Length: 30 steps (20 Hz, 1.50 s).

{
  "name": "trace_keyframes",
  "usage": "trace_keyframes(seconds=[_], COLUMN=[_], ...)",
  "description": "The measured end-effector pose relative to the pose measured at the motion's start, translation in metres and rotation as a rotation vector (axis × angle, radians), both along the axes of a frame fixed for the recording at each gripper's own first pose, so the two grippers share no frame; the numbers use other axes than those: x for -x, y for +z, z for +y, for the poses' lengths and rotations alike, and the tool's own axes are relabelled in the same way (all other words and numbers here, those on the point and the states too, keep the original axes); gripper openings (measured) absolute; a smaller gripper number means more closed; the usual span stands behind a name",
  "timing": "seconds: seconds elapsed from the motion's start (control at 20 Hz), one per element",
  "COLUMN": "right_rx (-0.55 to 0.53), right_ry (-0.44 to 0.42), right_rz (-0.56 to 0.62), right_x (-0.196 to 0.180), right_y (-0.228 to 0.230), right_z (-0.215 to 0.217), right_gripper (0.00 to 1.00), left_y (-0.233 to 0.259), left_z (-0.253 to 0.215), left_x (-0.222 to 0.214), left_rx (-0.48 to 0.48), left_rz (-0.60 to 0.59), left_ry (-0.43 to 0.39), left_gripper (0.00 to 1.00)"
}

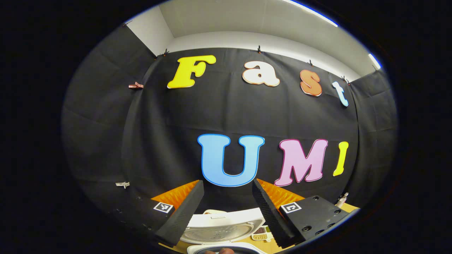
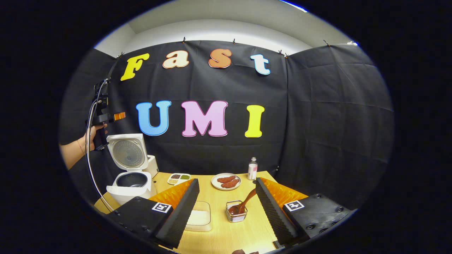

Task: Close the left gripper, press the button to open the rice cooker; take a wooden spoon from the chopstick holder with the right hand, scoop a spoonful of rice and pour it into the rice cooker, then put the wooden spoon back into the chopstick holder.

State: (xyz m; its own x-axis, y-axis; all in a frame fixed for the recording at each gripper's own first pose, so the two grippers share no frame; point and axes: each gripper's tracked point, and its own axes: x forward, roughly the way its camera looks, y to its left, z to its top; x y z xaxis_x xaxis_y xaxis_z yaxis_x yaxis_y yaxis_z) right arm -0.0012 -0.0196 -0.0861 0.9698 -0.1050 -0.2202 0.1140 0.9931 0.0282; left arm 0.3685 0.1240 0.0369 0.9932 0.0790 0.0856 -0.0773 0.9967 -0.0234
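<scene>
rice cooker [image 2: 130,169] white, lid raised upright

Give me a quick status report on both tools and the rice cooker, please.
Both tools open: left tool raised above rice cooker, right tool empty. Cooker lid up. Wooden spoon in chopstick holder, path clear.

Bright even light from a ceiling light strip [image 1: 310,13] up high, soft shadows, sharp in the middle, walls bend round at the edges, bench [image 2: 219,236] a little shiny
</scene>
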Motion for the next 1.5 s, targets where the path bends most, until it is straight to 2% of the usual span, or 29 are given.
trace_keyframes(seconds=[0.2,0.4,0.5,0.6,0.75,0.95,1.5], right_rx=[-0.02,-0.027,-0.044,-0.054,-0.062,-0.082,-0.083], right_ry=[-0.051,-0.072,-0.071,-0.071,-0.059,-0.03,0.043], right_rz=[-0.003,0.026,0.031,0.033,0.038,0.044,0.029], right_x=[0.021,0.033,0.033,0.031,0.028,0.025,0.02], right_y=[0.005,-0.001,0.0,0.0,0.0,0.001,0.008], right_z=[-0.009,-0.018,-0.02,-0.026,-0.03,-0.029,-0.046], right_gripper=[0.99,0.99,1.0,1.0,1.0,1.0,1.0], left_y=[-0.032,-0.068,-0.083,-0.095,-0.093,-0.097,-0.138], left_z=[0.008,0.018,0.021,0.021,0.018,0.009,-0.03], left_x=[-0.041,-0.059,-0.058,-0.051,-0.039,-0.018,0.071], left_rx=[-0.074,-0.081,-0.05,-0.007,-0.05,-0.027,-0.003], left_rz=[0.068,0.16,0.198,0.235,0.228,0.244,0.31], left_ry=[0.048,0.087,0.098,0.111,0.126,0.135,0.139], left_gripper=[0.95,0.95,0.95,0.95,0.96,0.98,0.98])
